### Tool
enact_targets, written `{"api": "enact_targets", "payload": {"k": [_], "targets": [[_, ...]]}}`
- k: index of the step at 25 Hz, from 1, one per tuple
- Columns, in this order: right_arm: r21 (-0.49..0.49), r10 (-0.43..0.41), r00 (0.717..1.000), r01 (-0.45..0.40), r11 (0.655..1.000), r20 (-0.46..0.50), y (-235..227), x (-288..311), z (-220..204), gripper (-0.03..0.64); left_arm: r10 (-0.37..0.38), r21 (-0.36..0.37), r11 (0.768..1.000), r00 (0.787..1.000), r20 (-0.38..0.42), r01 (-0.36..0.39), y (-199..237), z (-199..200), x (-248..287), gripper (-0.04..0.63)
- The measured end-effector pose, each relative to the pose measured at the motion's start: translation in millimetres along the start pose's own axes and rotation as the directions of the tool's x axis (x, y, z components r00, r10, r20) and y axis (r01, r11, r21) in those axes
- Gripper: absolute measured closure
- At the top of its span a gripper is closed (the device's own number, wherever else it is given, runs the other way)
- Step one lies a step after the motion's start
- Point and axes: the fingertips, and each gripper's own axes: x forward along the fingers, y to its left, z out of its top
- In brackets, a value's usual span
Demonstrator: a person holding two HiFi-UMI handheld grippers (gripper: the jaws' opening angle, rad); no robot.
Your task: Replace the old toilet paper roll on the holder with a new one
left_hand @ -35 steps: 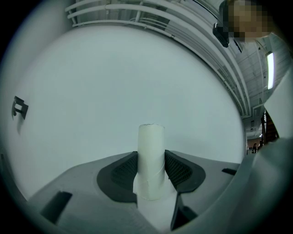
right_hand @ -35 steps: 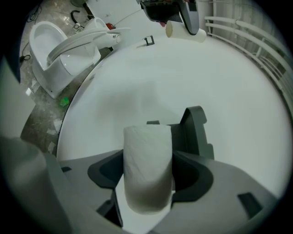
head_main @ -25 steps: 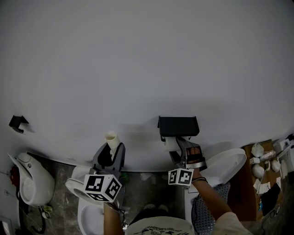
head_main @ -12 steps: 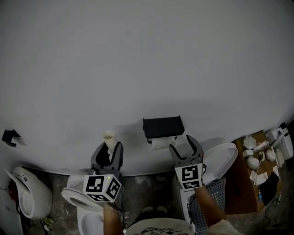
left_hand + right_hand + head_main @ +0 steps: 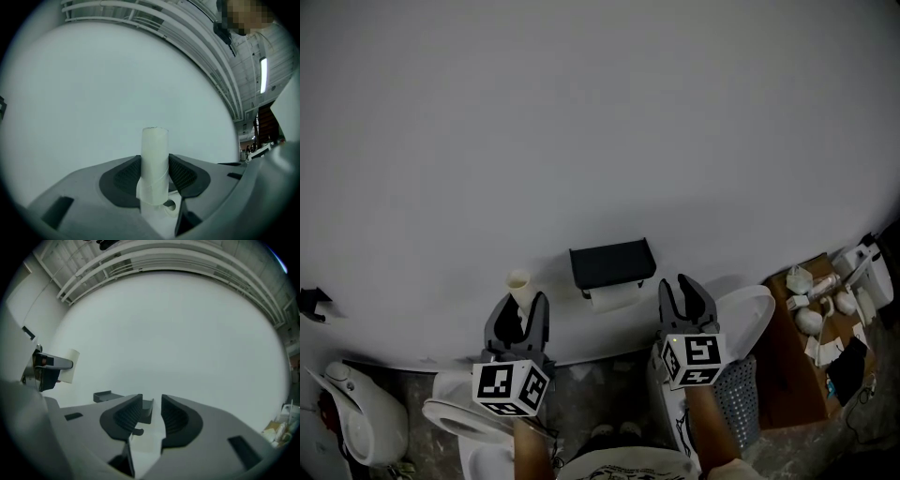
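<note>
Two grippers are noted. One worn-down toilet paper roll is clamped upright between the jaws of the left gripper, left of the holder. One black holder is fixed to the wall, with one white roll hung beneath it. The right gripper, just right of the holder, is recorded empty; its jaws have just been closing, and a narrow gap is left.
</note>
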Motion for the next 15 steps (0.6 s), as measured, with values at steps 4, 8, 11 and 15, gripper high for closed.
{"api": "enact_targets", "payload": {"k": [4,8,11,15], "targets": [[0.051,-0.052,0.998,0.051,0.997,0.018,-15.3,-4.1,5.0,0.577,-0.003,0.002,1.000,1.000,0.000,0.003,-6.2,-2.5,6.1,0.413],[0.069,-0.079,0.997,0.077,0.995,0.025,-22.9,-7.5,7.7,0.626,0.001,0.010,1.000,1.000,-0.006,-0.001,-9.7,-5.3,12.0,0.413],[0.057,-0.086,0.996,0.085,0.995,0.019,-25.1,-9.6,6.3,0.626,0.001,0.008,1.000,1.000,-0.008,-0.001,-12.0,-6.6,14.4,0.413],[0.050,-0.085,0.996,0.085,0.995,0.009,-27.4,-10.3,3.6,0.626,0.005,0.007,1.000,1.000,-0.009,-0.005,-12.7,-6.9,16.2,0.413]]}}
